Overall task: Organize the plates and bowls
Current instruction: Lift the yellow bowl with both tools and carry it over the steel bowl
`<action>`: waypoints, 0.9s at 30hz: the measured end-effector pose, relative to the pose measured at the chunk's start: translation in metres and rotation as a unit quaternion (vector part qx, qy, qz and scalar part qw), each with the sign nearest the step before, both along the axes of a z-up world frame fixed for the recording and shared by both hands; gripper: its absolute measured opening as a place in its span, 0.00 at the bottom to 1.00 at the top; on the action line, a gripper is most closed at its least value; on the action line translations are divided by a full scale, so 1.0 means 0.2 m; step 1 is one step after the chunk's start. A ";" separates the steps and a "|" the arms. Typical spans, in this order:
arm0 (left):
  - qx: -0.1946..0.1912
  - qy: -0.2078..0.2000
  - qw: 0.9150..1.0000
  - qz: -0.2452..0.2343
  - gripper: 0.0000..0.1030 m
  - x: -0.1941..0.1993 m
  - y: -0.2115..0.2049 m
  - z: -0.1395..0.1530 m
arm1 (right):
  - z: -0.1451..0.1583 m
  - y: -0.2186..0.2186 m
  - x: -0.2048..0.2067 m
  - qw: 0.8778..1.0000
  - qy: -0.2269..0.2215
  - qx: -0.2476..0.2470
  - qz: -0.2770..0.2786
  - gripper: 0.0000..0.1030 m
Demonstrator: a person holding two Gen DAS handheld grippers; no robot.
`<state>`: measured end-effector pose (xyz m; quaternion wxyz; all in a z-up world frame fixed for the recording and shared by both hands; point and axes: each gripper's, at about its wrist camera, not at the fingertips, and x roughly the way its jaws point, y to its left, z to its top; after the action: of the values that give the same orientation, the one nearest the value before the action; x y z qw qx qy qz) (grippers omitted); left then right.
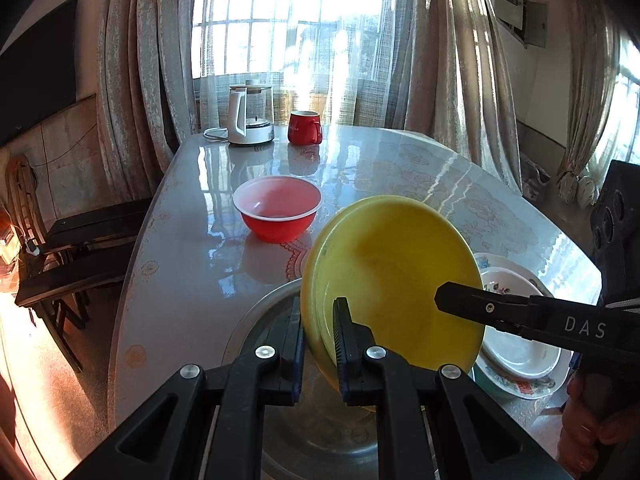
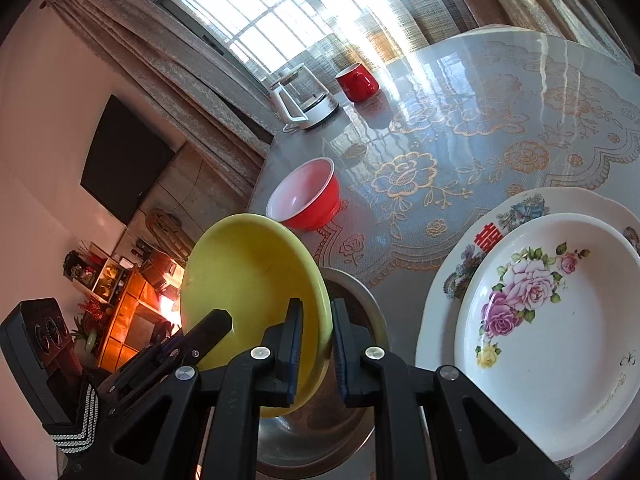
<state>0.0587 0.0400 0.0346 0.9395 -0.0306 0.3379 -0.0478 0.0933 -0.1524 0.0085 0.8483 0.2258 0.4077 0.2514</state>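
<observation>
Yellow bowl [image 1: 392, 276] rim is pinched by both closed tongs.

Right gripper [image 2: 316, 354] clamps yellow bowl [image 2: 248, 280] rim over steel bowl [image 2: 360, 420]; left gripper [image 2: 216, 322] opposite.

A white kettle [image 1: 250, 116] stands beside a red mug [image 1: 305, 127] on the table [image 1: 180, 280].

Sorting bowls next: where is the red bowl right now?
The red bowl stands on the table, beyond the raised yellow plate, nearer than the red mug and kettle.
</observation>
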 end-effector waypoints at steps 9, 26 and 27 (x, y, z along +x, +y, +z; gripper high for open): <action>0.006 0.025 1.000 0.005 0.13 -0.05 0.06 -0.10 | -0.05 0.07 -0.03 1.000 0.017 -0.020 0.017 0.15; 0.016 0.054 0.998 0.014 0.13 -0.06 0.07 -0.23 | -0.10 0.10 -0.07 0.998 0.034 -0.046 0.018 0.26; 0.016 0.056 0.998 0.014 0.13 -0.06 0.07 -0.23 | -0.10 0.10 -0.07 0.998 0.035 -0.046 0.017 0.26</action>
<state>0.0465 0.0546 -0.0122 0.9202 -0.0229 0.3898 -0.0271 0.0797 -0.1320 -0.0119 0.8387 0.1885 0.4519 0.2384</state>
